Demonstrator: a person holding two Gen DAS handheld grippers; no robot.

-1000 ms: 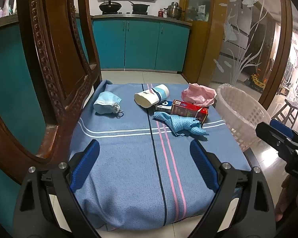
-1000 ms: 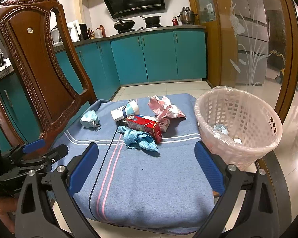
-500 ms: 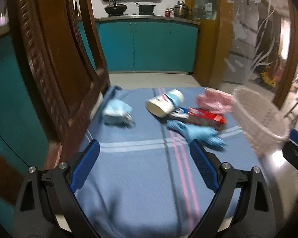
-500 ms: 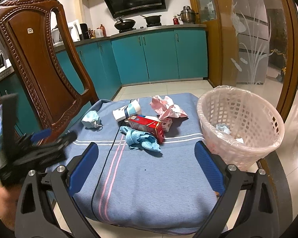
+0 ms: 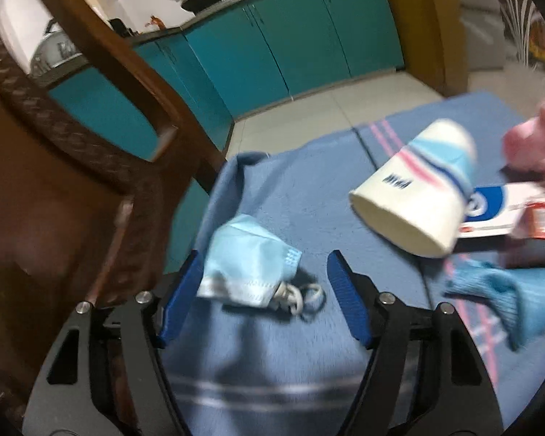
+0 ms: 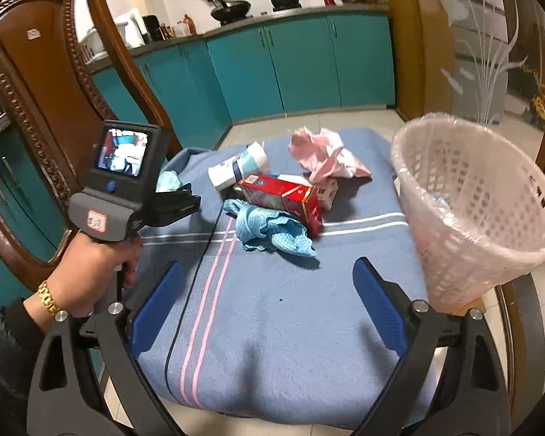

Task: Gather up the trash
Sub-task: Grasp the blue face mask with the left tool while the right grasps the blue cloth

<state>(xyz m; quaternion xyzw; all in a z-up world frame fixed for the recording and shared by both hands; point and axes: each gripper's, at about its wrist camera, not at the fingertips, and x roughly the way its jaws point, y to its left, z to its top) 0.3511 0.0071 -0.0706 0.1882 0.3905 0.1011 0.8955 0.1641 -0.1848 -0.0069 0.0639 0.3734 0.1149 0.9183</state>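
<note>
And we're in on the first target: a second ago our left gripper (image 5: pixel 261 290) hung back over the near end of the blue towel (image 6: pixel 272 327), and now it has swung across and down to the crumpled face mask (image 5: pixel 247 265) by the chair back (image 6: pixel 43 83). The mask lies between the blue pads, its ear loops trailing toward the right-hand pad, and the jaws are closing around it. The picture is smeared with motion, so we can't quite tell whether the left-hand pad is touching the fabric yet; we'd call it not yet gripped.

Our right gripper (image 6: pixel 269 309) has barely shifted, its jaws wide and empty over the towel. Ahead of it the paper cup (image 6: pixel 239 167), red carton (image 6: pixel 283 200), blue rag (image 6: pixel 272 229) and pink wrapper (image 6: pixel 323 152) lie untouched, beside the lined white basket (image 6: pixel 472 210). So collection is just starting, mask first, we reckon.
</note>
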